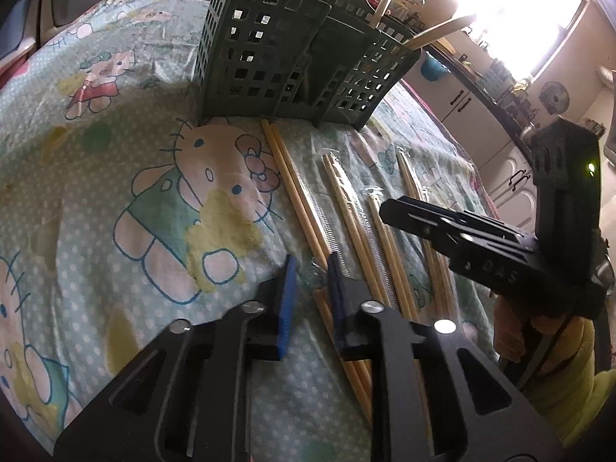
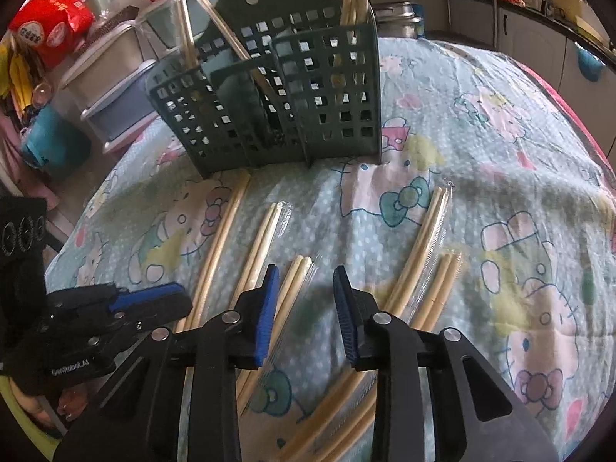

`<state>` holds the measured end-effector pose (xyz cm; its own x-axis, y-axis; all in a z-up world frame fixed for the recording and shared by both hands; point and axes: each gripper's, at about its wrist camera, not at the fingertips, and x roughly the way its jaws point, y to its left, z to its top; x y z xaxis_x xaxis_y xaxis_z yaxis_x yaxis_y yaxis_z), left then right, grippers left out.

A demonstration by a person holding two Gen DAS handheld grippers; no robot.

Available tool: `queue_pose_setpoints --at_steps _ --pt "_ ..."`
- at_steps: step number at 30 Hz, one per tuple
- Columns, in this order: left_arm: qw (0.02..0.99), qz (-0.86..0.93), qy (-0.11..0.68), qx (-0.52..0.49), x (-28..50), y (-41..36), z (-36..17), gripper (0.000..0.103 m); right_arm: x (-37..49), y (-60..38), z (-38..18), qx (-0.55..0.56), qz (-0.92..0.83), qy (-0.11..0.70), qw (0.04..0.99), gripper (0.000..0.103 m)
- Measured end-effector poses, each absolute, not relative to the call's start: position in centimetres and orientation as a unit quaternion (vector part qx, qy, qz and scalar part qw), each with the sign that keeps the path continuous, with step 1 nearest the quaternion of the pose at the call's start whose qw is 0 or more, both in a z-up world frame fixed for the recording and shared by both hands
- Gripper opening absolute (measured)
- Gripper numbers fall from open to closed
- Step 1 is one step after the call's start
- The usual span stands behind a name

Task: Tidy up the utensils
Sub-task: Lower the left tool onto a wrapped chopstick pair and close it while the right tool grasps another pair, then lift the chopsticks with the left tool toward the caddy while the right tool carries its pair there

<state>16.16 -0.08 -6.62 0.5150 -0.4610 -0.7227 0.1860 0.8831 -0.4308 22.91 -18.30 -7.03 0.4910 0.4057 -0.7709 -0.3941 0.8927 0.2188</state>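
**Slippery sleeves, springy cloth**

Both the left gripper (image 1: pixel 312 269) and right gripper (image 2: pixel 306 292) hung open, holding nothing. The chopstick pairs (image 2: pixel 423 246), pale wood in clear sleeves, lay in rows on the cloth-covered surface (image 2: pixel 500 134) before the green holder (image 2: pixel 300 107). A pinch might slide off plastic or snag cloth.

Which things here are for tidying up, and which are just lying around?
For the job:
- chopsticks on the cloth
- green holder
- left tongs, open
- right tongs, open

Just lying about:
- red bag
- stacked plastic boxes
- blue tub
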Motion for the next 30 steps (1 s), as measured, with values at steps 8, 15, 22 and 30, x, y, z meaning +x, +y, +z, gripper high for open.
queue_pose_setpoints --at_steps 8,15,22,30 --pt "0.862 -0.185 0.448 -0.148 16.0 0.3 -6.2 0.005 24.5 -17.9 -7.6 0.017 0.228 0.462 0.857 0.025" --pt "0.880 -0.165 0.422 -0.141 15.9 1.7 -4.6 0.005 24.6 -17.3 -7.9 -0.003 0.222 0.457 0.861 0.019" --pt "0.886 -0.158 0.410 -0.148 16.1 2.6 -3.7 0.005 24.3 -18.3 -7.5 0.019 0.218 0.451 0.865 0.010" --pt "0.895 -0.149 0.391 -0.153 16.3 3.4 -2.5 0.005 22.9 -20.5 -5.4 0.049 0.212 0.420 0.881 0.008"
